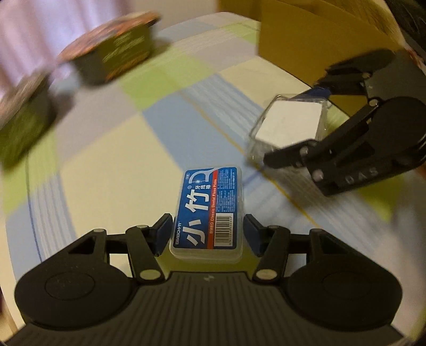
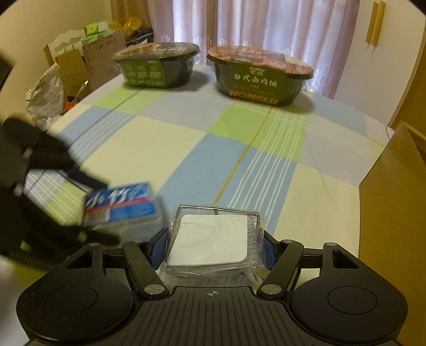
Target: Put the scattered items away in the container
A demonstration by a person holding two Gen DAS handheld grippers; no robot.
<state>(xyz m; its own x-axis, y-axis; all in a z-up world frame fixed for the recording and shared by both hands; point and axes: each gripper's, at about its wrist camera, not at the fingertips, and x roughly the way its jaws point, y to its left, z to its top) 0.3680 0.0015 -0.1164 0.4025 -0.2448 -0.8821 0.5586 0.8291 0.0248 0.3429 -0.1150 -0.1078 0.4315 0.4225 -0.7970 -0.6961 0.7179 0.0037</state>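
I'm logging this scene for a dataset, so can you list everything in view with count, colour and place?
Floss box: one, blue label, clear case, in left gripper.
Clear box: one, transparent with white card, in right gripper.
Bowls: two, dark green and black, lidded, far edge of table.
Tablecloth: one, blue, green, cream checks, covering table.
Cardboard box: one, brown, right edge.
Clutter: cartons and bags, mixed colours, beyond table, left.
Curtain: pale pink, behind.
Left gripper: black, blue pads, closed.
Right gripper: black, blue pads, closed.

Pale pink curtains (image 2: 255, 26) hang behind the checked tablecloth (image 2: 186, 138); cardboard boxes (image 2: 80, 64) crowd the cream wall (image 2: 32, 24)
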